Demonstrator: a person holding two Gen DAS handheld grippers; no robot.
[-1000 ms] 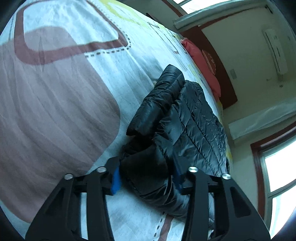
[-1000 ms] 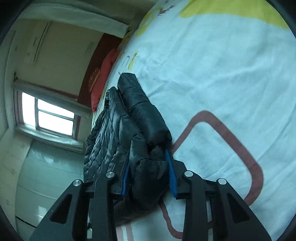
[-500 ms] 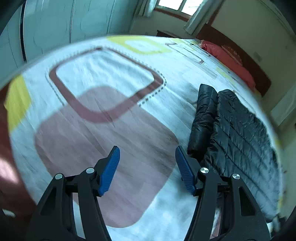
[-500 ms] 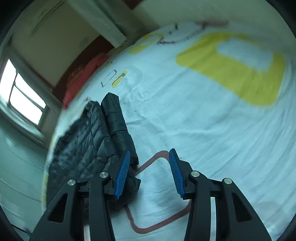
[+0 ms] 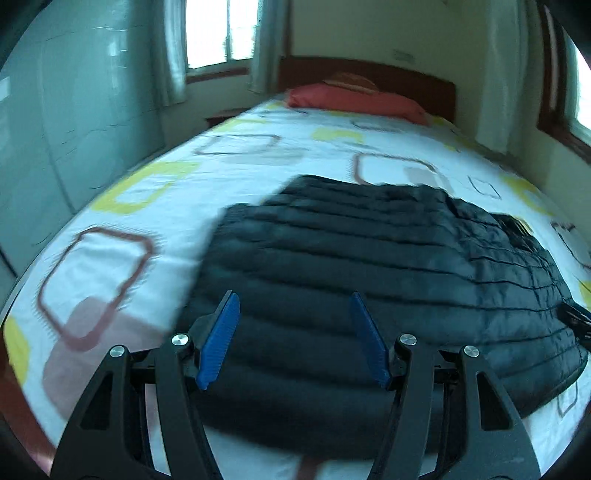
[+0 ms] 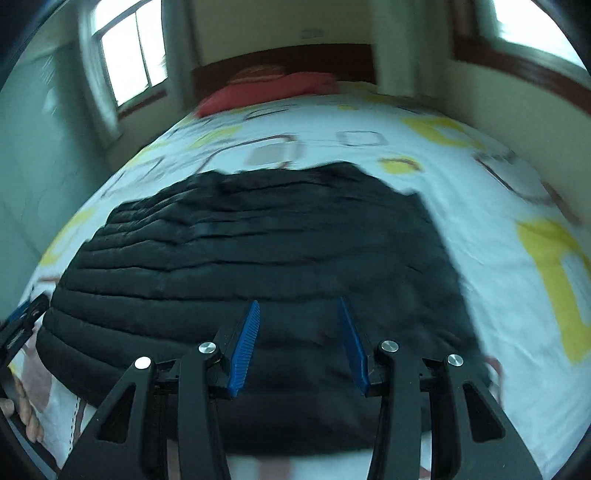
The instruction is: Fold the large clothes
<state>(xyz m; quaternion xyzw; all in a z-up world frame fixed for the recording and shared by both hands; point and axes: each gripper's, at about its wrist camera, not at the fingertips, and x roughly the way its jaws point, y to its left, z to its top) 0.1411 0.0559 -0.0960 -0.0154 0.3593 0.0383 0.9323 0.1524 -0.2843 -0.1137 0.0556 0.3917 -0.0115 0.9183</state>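
Jacket (image 5: pixel 369 258) flat, seemingly untouched — left gripper (image 5: pixel 295 339), right gripper (image 6: pixel 301 345) parted, empty.

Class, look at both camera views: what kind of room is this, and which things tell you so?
Most likely a bedroom: a wide bed with a patterned white sheet, a red pillow against a dark wooden headboard, and curtained windows.

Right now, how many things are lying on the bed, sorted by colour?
Black: 1, the black quilted puffer jacket
Red: 1, the red pillow by the dark wooden headboard
Total: 2, both on the white patterned bedsheet
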